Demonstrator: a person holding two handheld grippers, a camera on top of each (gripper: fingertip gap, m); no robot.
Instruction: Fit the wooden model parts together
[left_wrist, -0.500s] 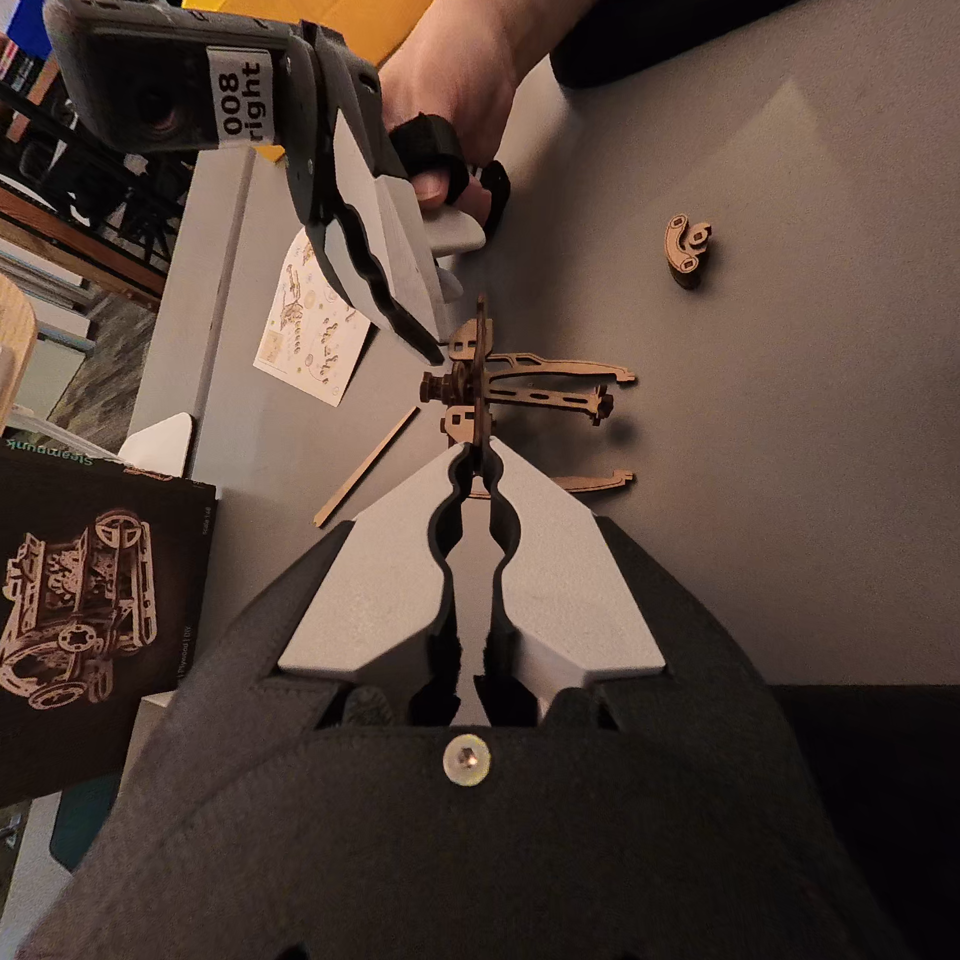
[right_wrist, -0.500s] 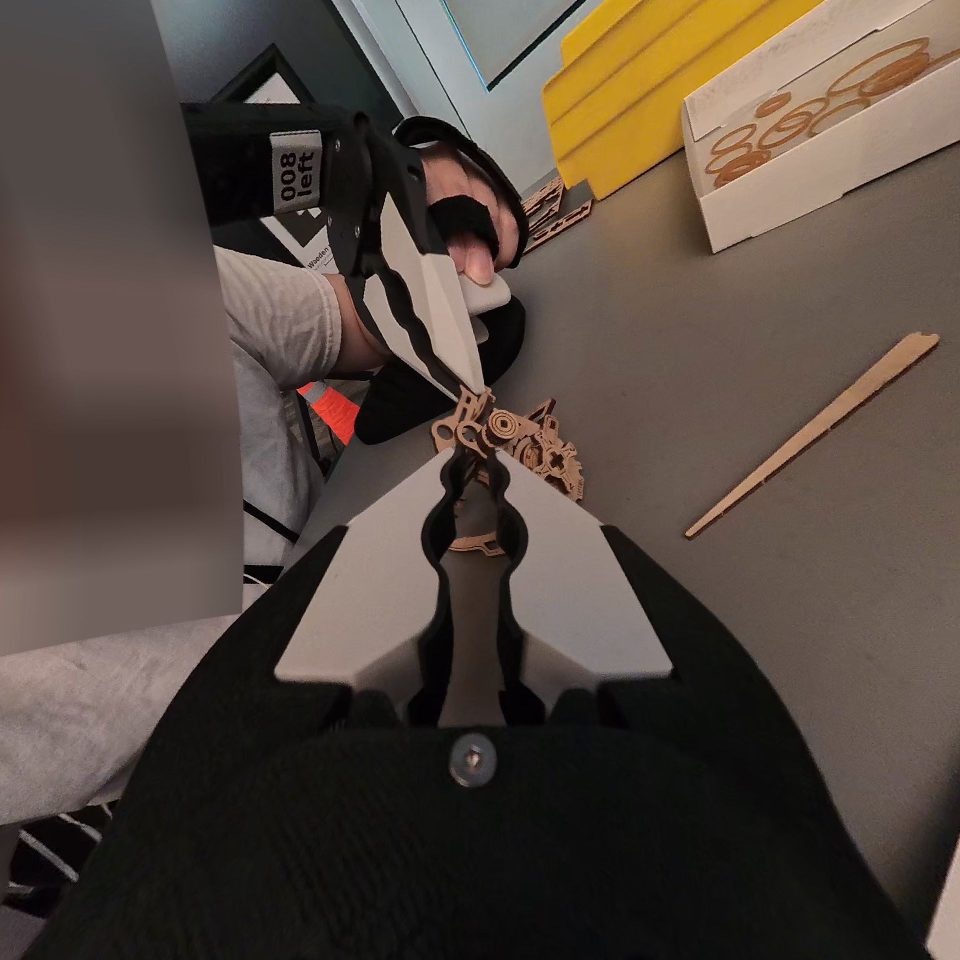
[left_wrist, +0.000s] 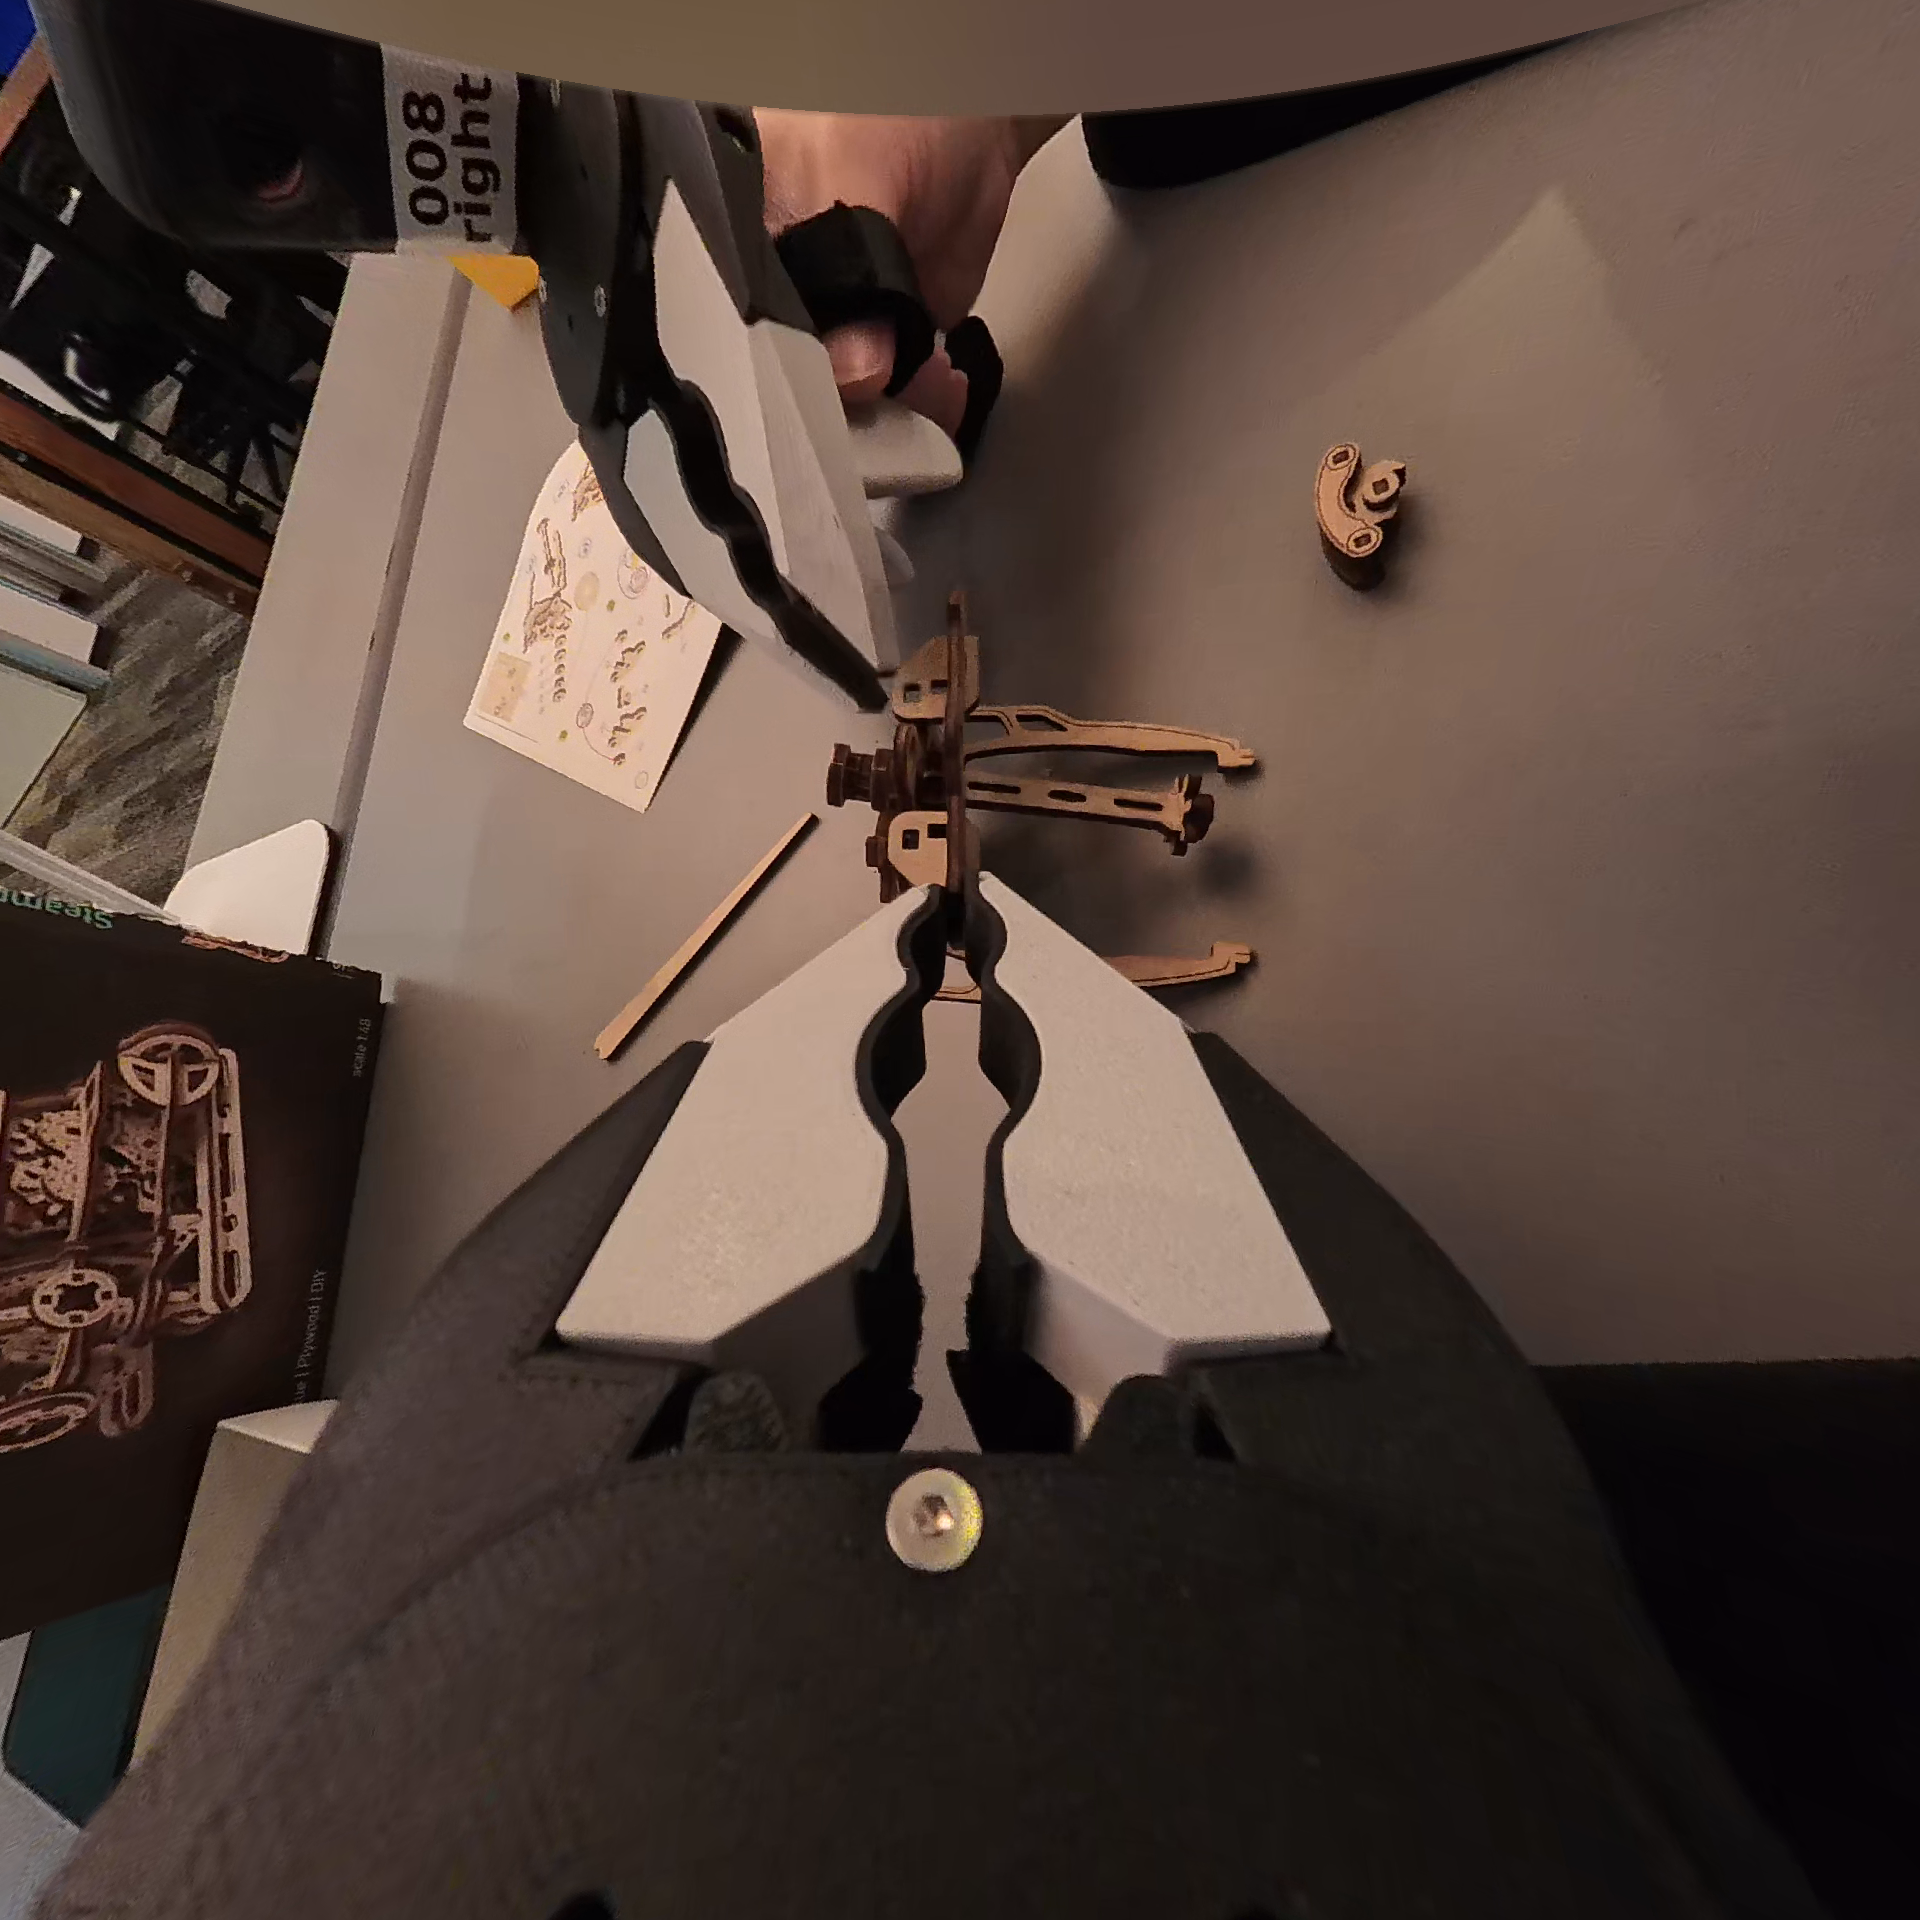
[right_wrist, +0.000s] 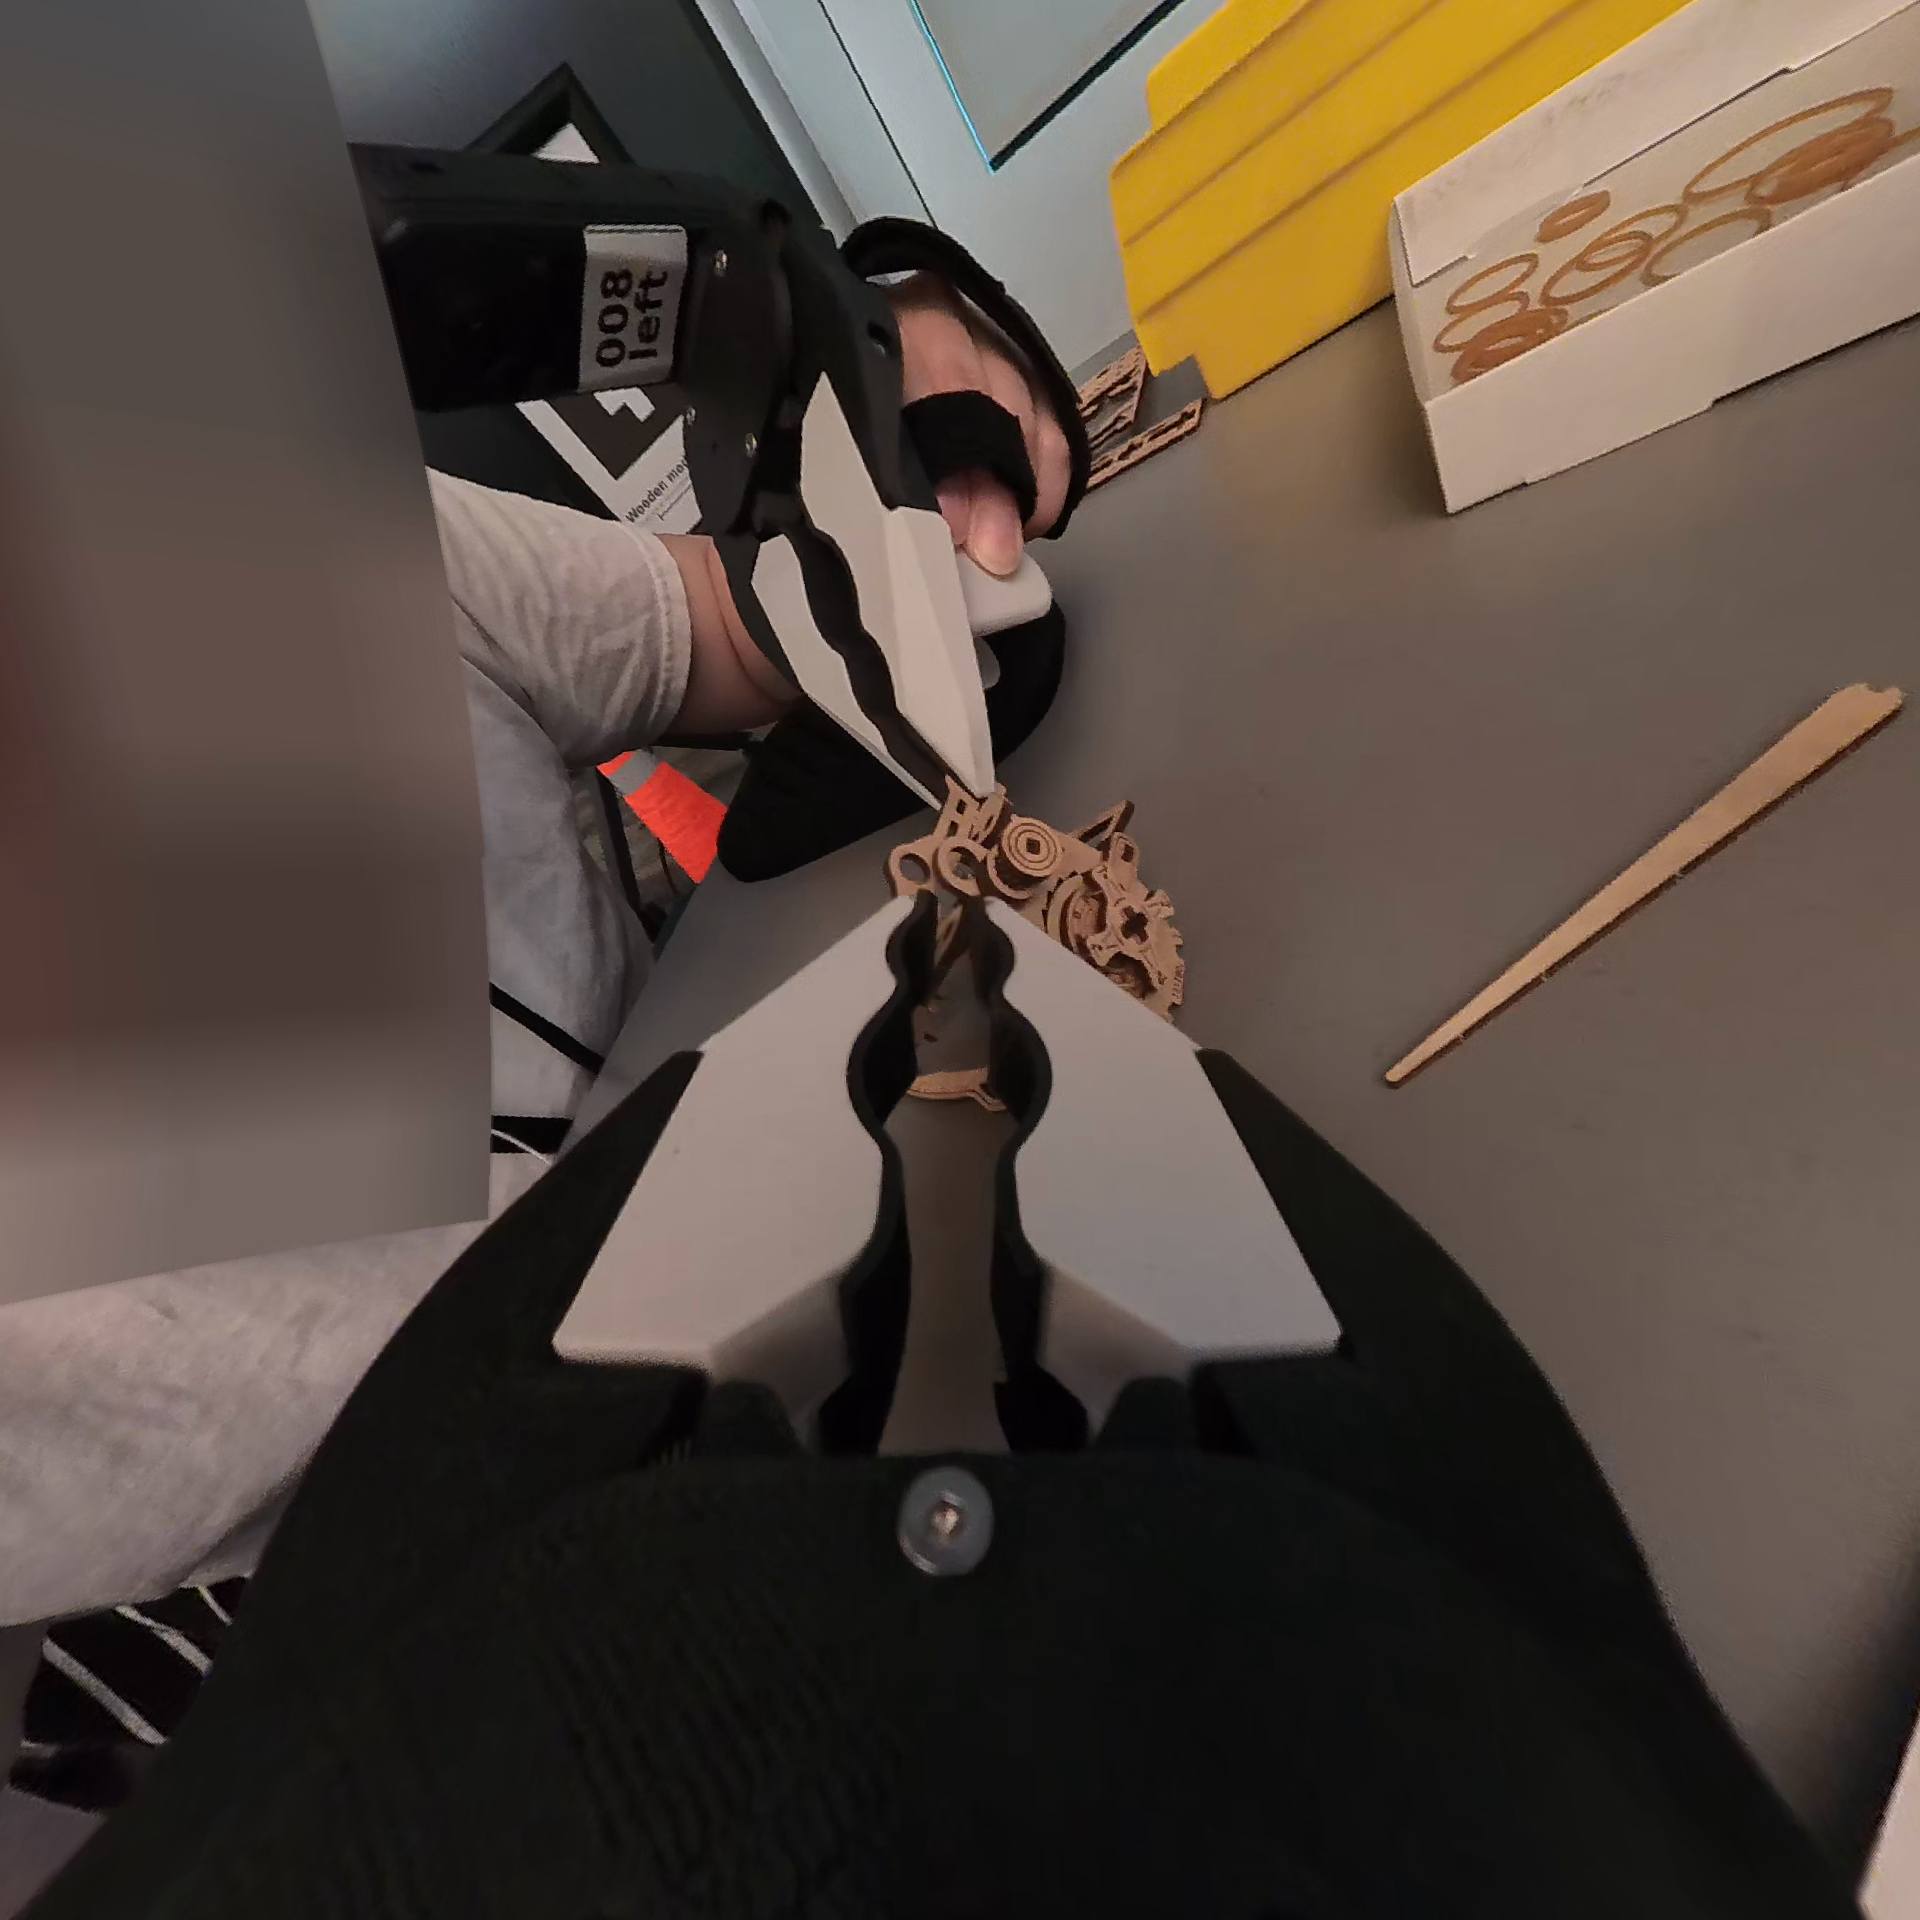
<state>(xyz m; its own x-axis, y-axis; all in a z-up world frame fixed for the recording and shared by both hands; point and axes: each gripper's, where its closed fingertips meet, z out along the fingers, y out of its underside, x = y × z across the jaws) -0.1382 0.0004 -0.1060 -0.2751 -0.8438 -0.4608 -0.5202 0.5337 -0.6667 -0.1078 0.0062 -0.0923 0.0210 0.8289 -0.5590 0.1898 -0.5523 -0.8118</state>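
Pinching the wooden model (left_wrist: 940, 790) from opposite ends, your left gripper (left_wrist: 951, 899) and right gripper (right_wrist: 951, 914) each have their tips clamped on its thin plates. It sits upright over the grey table (left_wrist: 1558, 935), with a loose curved part (left_wrist: 1356, 509) well apart and a thin wooden strip (right_wrist: 1652, 883) nearby.

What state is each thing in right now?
Left tool: shut on wooden model.
Right tool: shut on wooden model.
Wooden model: part-built, pinched from two sides.
Curved wooden part: loose on table, untouched.
Wooden stick: lying flat, untouched.
White box: open, rings inside.
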